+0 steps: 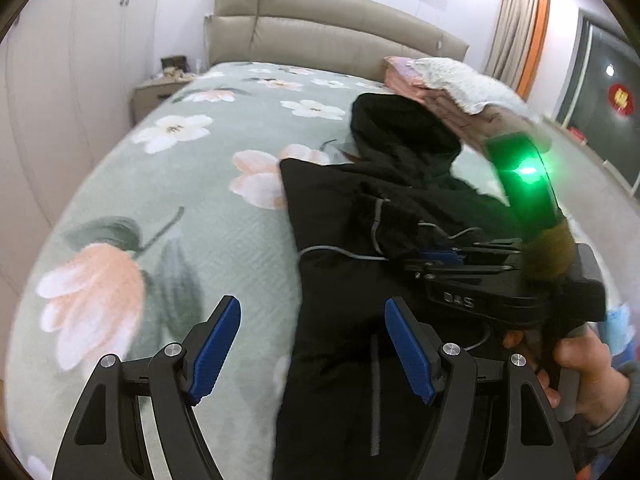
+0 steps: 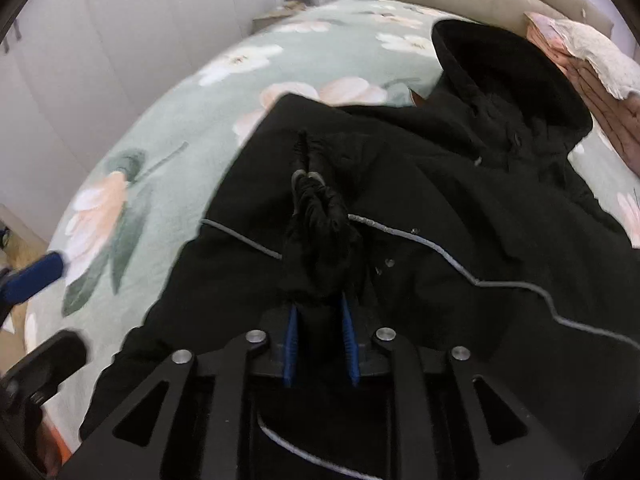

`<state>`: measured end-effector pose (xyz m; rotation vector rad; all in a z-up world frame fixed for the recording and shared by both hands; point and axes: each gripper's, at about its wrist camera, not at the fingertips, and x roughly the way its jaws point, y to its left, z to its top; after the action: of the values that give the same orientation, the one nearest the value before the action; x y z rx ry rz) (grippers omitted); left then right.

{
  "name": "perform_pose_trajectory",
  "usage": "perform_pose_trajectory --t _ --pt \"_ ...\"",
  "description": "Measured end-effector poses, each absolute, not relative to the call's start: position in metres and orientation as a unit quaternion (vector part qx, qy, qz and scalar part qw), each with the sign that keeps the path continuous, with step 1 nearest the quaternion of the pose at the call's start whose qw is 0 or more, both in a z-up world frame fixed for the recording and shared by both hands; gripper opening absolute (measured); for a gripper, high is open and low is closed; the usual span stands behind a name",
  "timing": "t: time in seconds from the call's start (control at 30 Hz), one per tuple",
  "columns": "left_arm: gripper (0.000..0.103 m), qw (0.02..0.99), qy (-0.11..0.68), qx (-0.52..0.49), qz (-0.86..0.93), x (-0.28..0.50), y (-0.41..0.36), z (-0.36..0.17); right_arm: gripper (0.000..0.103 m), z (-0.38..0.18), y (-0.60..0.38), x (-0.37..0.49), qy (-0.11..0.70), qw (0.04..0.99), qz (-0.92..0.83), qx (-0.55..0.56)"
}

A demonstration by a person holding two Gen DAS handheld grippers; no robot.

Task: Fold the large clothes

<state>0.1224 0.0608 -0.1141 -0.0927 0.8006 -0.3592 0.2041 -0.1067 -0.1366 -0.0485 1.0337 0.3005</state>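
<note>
Black hooded jacket (image 2: 460, 184) lies spread on bed (image 1: 192, 216), hood toward headboard. Right gripper (image 2: 320, 336) fingers pinching bunched jacket fabric, likely sleeve, above body. Left gripper (image 1: 312, 344) fingers spread, holding nothing, over jacket's left edge. Step: sleeve fold-in. Next: lay fabric flat across chest, release. No containers visible.
</note>
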Motion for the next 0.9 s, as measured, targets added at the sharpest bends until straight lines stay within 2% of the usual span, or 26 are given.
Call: perform_pose_trajectory --t 0.1,0.17,0.27,0.33,0.5,0.53,0.6,0.7,0.9 --pt "0.076 0.893 0.383 -0.080 -0.220 0.132 0.052 -0.104 0.039 -0.107 -0.135 0.191 0.496 0.848 0.184 0.031" --pt "0.076 0.884 0.376 -0.099 -0.262 0.141 0.038 -0.093 0.058 -0.077 -0.168 0.176 0.481 0.851 0.197 0.069" --pt "0.076 0.870 0.376 -0.114 -0.298 0.161 0.010 -0.084 0.059 -0.048 -0.217 0.159 0.445 0.886 0.126 0.031" --pt "0.076 0.866 0.382 -0.107 -0.305 0.176 -0.013 -0.087 0.059 -0.048 -0.252 0.156 0.439 0.897 0.045 -0.014" --pt "0.075 0.844 0.462 -0.067 -0.263 0.222 -0.051 -0.140 0.059 -0.095 -0.333 0.174 0.495 0.866 -0.070 -0.022" --pt "0.069 0.838 0.485 -0.056 -0.243 0.229 -0.051 -0.155 0.059 -0.114 -0.351 0.177 0.517 0.852 -0.083 -0.012" --pt "0.068 0.837 0.489 -0.050 -0.241 0.229 -0.046 -0.165 0.059 -0.137 -0.375 0.179 0.533 0.842 -0.073 0.025" --pt "0.067 0.841 0.489 -0.022 -0.231 0.225 -0.051 -0.166 0.060 -0.143 -0.389 0.174 0.513 0.854 -0.063 0.057" --pt "0.067 0.858 0.474 0.037 -0.196 0.191 -0.061 -0.143 0.062 -0.140 -0.360 0.168 0.514 0.853 -0.093 0.013"
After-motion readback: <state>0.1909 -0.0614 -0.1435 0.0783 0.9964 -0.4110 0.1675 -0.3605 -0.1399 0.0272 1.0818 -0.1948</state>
